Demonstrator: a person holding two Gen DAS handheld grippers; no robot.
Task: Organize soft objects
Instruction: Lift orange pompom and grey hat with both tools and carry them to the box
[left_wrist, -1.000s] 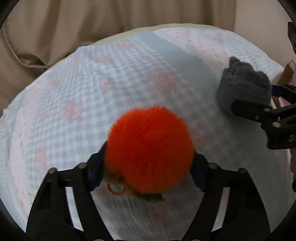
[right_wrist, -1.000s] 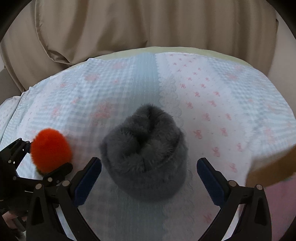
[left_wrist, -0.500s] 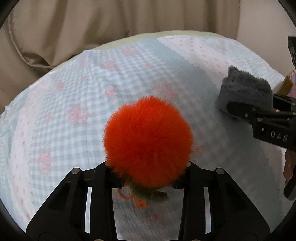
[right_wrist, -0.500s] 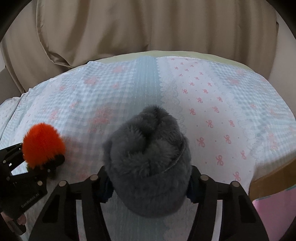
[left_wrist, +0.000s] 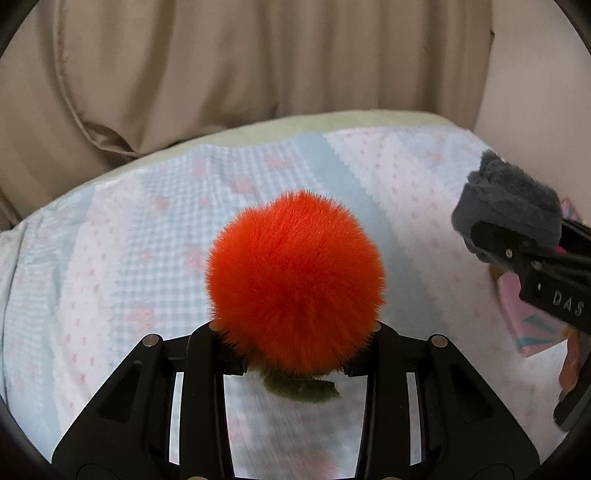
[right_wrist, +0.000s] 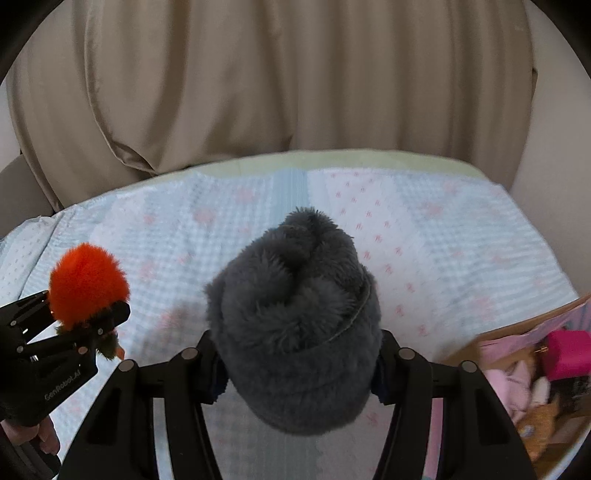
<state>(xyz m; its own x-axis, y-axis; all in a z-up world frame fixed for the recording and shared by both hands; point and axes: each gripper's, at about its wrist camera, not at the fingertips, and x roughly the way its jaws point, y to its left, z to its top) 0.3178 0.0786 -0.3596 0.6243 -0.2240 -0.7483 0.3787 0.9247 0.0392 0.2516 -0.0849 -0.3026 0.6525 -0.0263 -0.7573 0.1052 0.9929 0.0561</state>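
Above the pastel quilted bed (left_wrist: 110, 258), left gripper (left_wrist: 291, 354) pinches the orange pompom (left_wrist: 295, 280), right gripper (right_wrist: 299, 365) squeezes the grey plush (right_wrist: 295, 332); slippery fur could slide free mid-carry.

Beige curtain (right_wrist: 295, 81) hangs behind a bed with a pastel-patterned bedspread (right_wrist: 424, 236).

Fluffy fur orange pompom (left_wrist: 295, 280); plush grey hat (right_wrist: 295, 332); textured cotton bedsheet (left_wrist: 110, 258).

Both wrist cameras look steeply down, close over the bed (left_wrist: 110, 258), toward its far edge; each sees the other's hand-held gripper.
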